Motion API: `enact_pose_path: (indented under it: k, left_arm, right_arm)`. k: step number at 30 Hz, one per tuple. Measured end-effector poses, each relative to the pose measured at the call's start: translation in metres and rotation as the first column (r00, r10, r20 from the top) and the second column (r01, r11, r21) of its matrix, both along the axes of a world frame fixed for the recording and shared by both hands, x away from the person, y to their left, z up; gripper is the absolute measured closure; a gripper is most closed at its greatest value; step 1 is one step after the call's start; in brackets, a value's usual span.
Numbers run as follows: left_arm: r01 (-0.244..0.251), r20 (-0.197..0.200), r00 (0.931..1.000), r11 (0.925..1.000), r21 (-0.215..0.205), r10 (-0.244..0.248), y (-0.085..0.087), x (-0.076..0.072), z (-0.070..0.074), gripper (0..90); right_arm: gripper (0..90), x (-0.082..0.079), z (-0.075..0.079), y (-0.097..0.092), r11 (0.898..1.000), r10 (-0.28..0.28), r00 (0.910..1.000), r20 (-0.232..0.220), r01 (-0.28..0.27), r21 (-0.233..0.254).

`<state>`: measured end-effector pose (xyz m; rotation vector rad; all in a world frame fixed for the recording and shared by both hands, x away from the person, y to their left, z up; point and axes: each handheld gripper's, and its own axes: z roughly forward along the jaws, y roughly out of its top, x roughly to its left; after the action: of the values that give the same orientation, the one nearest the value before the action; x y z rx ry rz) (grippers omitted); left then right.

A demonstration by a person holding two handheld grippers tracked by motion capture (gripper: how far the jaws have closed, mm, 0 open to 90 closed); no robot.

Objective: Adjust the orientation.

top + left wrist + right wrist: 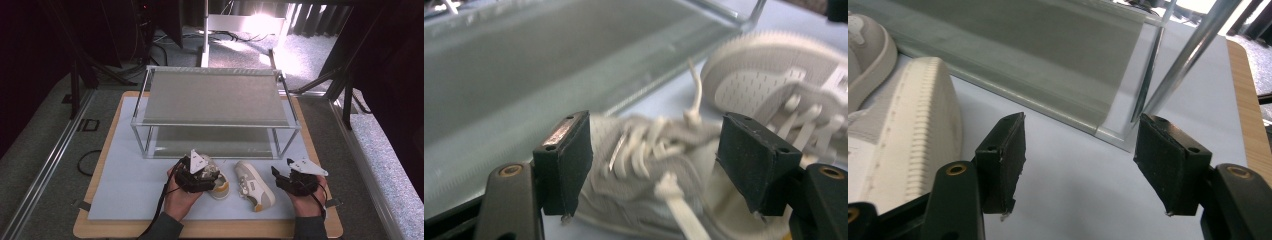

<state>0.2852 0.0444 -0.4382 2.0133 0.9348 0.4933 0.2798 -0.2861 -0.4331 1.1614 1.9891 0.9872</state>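
Left claw (654, 165): I read the jaws as spread, one on each side of the laced top of the left shoe (644, 175), not yet pressing it.
Right claw (1078, 170): jaws spread with nothing between them, over bare mat just in front of the rack (215, 95).
Left shoe: on the mat in front of the rack, close to its lower shelf (524, 80).
Right shoe (254, 184): just beside the left shoe, in front of the rack, between the two claws.
Risk, laces: I judge that a loose lace (696, 95) could get pinched instead of the upper, so the shoe slips or swings.
Risk, soft upper: closing on the fabric may collapse it and give me a weak hold.
Risk, rack: lifting toward the rack, the toe could strike the lower shelf edge or a post (1180, 65).
Risk, neighbour: the shoes lie close, so the left claw's outer jaw may nudge the right shoe.
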Motion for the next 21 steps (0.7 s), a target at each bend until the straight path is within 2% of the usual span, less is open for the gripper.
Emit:
enact_pose_path:
  k: [5,9,14,18,21]
  left_arm:
    - [-0.018,-0.042,0.9989,0.9998,0.010,0.018,0.005,-0.004,-0.012,29.8]
    - [-0.003,-0.098,0.9952,0.9988,-0.049,-0.002,0.016,-0.001,-0.018,30.6]
    - [0.012,-0.081,0.9967,0.9998,-0.018,-0.014,0.020,-0.005,-0.015,33.4]
    - [-0.002,-0.072,0.9974,1.0000,0.006,0.002,0.026,-0.006,-0.013,33.7]
    - [-0.018,-0.079,0.9967,0.9998,0.002,0.018,0.035,-0.007,-0.013,33.7]
  right_arm:
    - [36.8,-0.003,0.003,0.003,1.000,0.013,0.9999,0.008,-0.013,0.000]
    - [36.8,-0.006,0.005,0.007,1.000,0.026,0.9996,0.012,-0.026,0.005]
    - [36.8,-0.011,0.006,0.016,0.998,0.063,0.9979,0.014,-0.063,-0.001]
    - [36.8,-0.016,0.009,0.022,0.996,0.090,0.9957,0.023,-0.090,0.003]
    - [37.0,-0.019,0.010,0.024,0.994,0.105,0.9942,0.025,-0.106,0.025]
